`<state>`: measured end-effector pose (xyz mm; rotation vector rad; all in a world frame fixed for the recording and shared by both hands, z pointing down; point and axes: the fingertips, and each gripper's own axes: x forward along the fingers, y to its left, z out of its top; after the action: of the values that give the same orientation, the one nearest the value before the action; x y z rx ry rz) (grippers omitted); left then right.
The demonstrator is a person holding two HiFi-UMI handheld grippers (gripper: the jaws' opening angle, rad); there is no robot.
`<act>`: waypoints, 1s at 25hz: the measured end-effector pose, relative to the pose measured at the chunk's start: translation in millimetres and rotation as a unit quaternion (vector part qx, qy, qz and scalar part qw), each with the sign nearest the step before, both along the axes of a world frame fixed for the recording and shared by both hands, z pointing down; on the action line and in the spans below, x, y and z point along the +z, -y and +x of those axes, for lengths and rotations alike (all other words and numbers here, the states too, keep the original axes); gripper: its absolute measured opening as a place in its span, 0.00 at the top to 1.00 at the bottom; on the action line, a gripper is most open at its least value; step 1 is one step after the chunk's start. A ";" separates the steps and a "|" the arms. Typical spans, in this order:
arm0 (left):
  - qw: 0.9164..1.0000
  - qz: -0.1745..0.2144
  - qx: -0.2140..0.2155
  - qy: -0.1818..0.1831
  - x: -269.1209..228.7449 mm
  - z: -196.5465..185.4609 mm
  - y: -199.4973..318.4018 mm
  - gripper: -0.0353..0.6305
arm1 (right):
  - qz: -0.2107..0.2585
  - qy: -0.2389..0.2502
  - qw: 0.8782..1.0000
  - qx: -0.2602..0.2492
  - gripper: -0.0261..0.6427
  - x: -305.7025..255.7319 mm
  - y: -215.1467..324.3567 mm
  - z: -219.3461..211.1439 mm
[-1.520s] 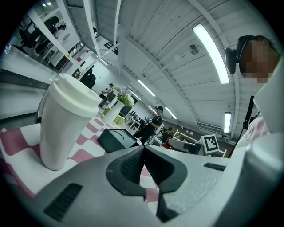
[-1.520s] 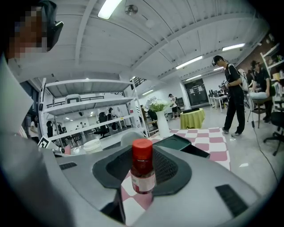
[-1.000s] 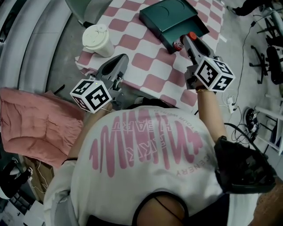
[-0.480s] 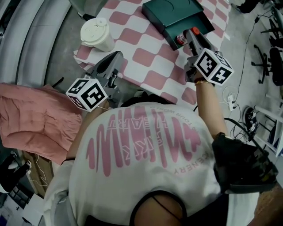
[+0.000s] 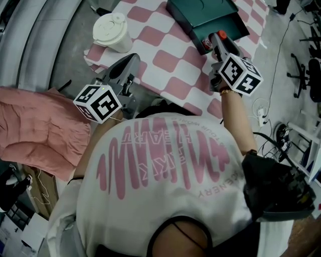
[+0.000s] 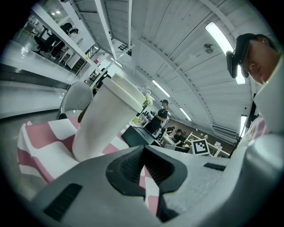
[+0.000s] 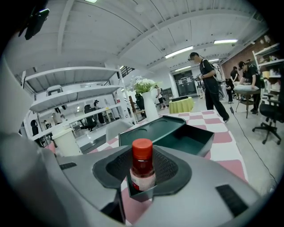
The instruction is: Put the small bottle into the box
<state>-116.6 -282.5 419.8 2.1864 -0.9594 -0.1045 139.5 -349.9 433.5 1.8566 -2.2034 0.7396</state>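
One small red-capped bottle (image 7: 142, 167) clamped in right gripper (image 5: 218, 40); one open dark-green box (image 5: 200, 10) (bottle not yet inside); one white lidded paper cup (image 5: 113, 32). Left gripper (image 6: 144, 150) closed, empty.

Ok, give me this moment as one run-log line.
right gripper: shut on small bottle | small bottle: upright, short of box | left gripper: shut, empty, facing cup | box: open, bottle not yet inside
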 end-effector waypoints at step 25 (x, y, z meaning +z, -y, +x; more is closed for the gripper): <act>1.000 0.009 0.010 0.004 -10.1 7.0 -8.1 0.94 | -0.021 -0.017 1.000 -0.008 0.75 17.0 -19.2 -3.7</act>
<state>-109.6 -274.3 409.7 2.2139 -0.9454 -0.0960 135.8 -330.8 450.5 1.8163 -2.1620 0.7404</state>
